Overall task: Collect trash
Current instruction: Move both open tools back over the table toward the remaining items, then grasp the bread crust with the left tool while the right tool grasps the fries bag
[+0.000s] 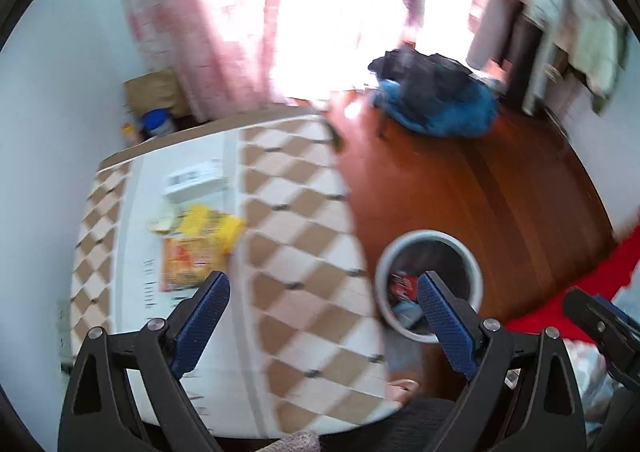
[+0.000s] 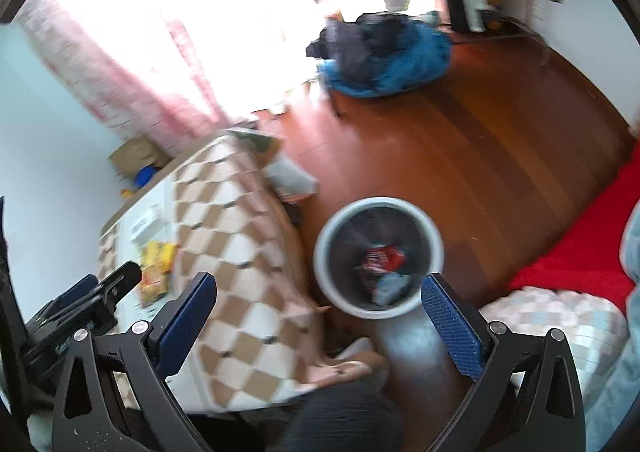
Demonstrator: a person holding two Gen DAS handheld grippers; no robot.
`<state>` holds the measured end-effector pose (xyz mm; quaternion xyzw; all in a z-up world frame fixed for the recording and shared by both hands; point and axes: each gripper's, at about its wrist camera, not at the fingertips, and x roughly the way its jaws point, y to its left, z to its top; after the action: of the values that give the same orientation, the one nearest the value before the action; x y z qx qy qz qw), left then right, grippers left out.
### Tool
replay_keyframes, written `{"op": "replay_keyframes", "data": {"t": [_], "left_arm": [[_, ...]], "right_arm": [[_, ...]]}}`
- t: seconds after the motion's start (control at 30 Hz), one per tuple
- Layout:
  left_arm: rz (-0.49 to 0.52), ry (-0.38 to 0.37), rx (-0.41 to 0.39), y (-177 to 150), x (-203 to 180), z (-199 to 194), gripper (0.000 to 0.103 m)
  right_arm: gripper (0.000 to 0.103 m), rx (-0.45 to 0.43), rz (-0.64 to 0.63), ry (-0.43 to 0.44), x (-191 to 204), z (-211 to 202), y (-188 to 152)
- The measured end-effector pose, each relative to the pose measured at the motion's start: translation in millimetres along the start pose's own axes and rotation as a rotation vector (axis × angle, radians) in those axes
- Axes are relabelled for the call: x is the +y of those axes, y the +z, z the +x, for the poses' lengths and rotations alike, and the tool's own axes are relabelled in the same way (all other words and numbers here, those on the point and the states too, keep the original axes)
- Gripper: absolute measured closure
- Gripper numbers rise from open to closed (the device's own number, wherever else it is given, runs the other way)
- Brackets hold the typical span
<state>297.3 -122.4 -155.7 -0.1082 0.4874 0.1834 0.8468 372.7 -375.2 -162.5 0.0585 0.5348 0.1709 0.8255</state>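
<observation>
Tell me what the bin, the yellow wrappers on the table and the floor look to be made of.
Bin: likely plastic, with a smooth pale matte rim and a dark inside, possibly a liner.
Yellow wrappers: probably printed plastic film or foil, bright and slightly glossy; blur leaves it open.
Floor: reddish wood boards or laminate, with plank lines and a polished sheen.

Black tongs [image 1: 324, 292], blue textured pads [image 1: 204, 316]
</observation>
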Motion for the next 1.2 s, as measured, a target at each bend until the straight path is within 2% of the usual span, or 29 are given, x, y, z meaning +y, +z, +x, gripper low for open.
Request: {"op": "replay_keyframes", "data": {"t": [0.07, 0.17, 0.23, 0.33, 0.43, 0.6, 0.7, 0.77, 0.83, 0.87, 0.93, 0.97, 1.07, 1.2], "left_arm": [[-0.043, 0.046, -0.008, -3, 38, 4, 0.007], [-0.110, 0.118, 0.021, -15, 100, 21, 0.007], [-0.164, 0.173, 0.064, -27, 142, 38, 0.000], [-0.250, 0.263, 0.138, -54, 209, 69, 0.000], [-0.300, 0.327, 0.206, -79, 254, 93, 0.000], [-0.350, 0.391, 0.290, -113, 298, 122, 0.000], [-0.371, 0.389, 0.314, -127, 311, 129, 0.000], [-0.373, 0.384, 0.324, -133, 314, 131, 0.000], [-0.373, 0.381, 0.324, -136, 316, 133, 0.000], [-0.371, 0.380, 0.324, -135, 319, 136, 0.000], [-0.367, 0.375, 0.324, -135, 321, 138, 0.000], [-0.363, 0.374, 0.323, -135, 321, 139, 0.000], [-0.342, 0.369, 0.307, -132, 319, 137, 0.000], [-0.329, 0.328, 0.287, -121, 314, 135, 0.000]], "right_arm": [[0.000, 0.037, -0.042, 0.033, 32, 16, -1], [0.000, 0.105, -0.115, 0.074, 84, 49, -7], [0.000, 0.145, -0.147, 0.101, 112, 70, -14], [0.000, 0.245, -0.157, 0.158, 158, 124, -29], [0.000, 0.338, -0.151, 0.187, 201, 180, -47], [0.002, 0.450, -0.066, 0.193, 246, 255, -79], [0.012, 0.466, 0.017, 0.183, 262, 281, -92], [0.013, 0.461, 0.060, 0.170, 268, 290, -98], [0.022, 0.409, 0.076, 0.153, 276, 289, -99], [0.040, 0.403, 0.078, 0.159, 281, 292, -101], [0.066, 0.364, 0.051, 0.110, 287, 291, -102], [0.084, 0.357, 0.028, 0.119, 290, 291, -104], [0.084, 0.330, -0.022, 0.110, 284, 286, -107], [0.084, 0.282, -0.061, 0.125, 256, 257, -99]]}}
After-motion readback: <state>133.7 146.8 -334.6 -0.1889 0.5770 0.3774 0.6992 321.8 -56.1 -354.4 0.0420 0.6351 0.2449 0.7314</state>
